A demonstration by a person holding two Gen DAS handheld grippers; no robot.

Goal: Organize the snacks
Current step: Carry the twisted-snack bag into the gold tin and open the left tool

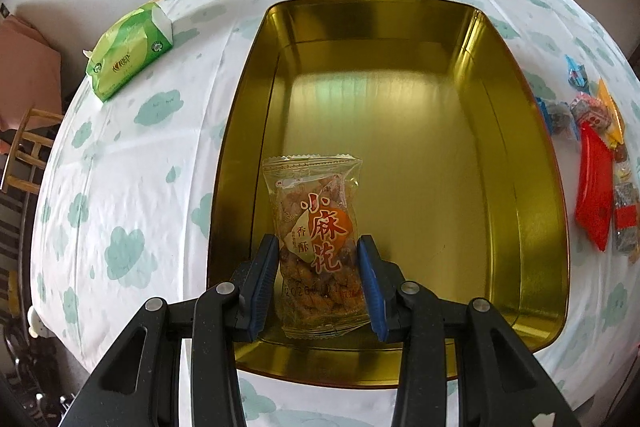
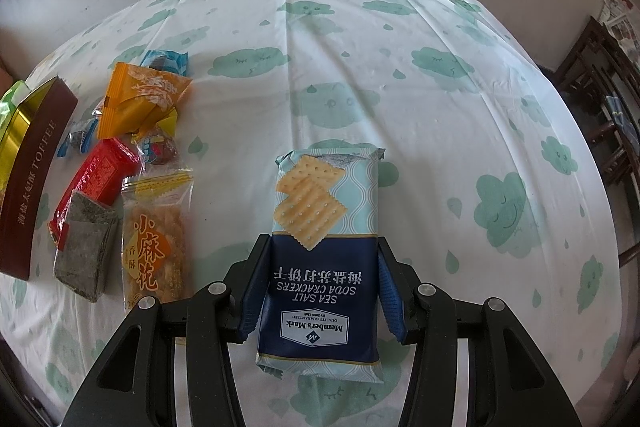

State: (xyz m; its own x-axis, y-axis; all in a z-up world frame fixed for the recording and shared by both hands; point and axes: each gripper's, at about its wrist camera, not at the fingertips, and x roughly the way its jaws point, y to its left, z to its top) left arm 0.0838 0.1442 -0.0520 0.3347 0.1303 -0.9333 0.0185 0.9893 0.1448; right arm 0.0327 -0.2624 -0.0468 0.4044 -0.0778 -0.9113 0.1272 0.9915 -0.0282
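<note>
Cloud-print tablecloth (image 2: 360,67); right tongs (image 2: 320,267) grip Member's Mark crackers (image 2: 320,291).

A clear fried-twist packet (image 1: 316,247) stands upright low in the frame inside the open gold tin (image 1: 520,187). A blue-and-navy soda cracker pack (image 2: 324,255) sits lower centre; assorted wrapped snacks (image 2: 128,147) lie heaped at left beside the tin's brown wall.

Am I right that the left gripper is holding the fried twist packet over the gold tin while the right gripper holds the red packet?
Not quite: the right gripper holds the soda cracker packet, as the right wrist view shows; the red packet lies on the table. The left gripper does hold the fried twist packet over the gold tin.
</note>
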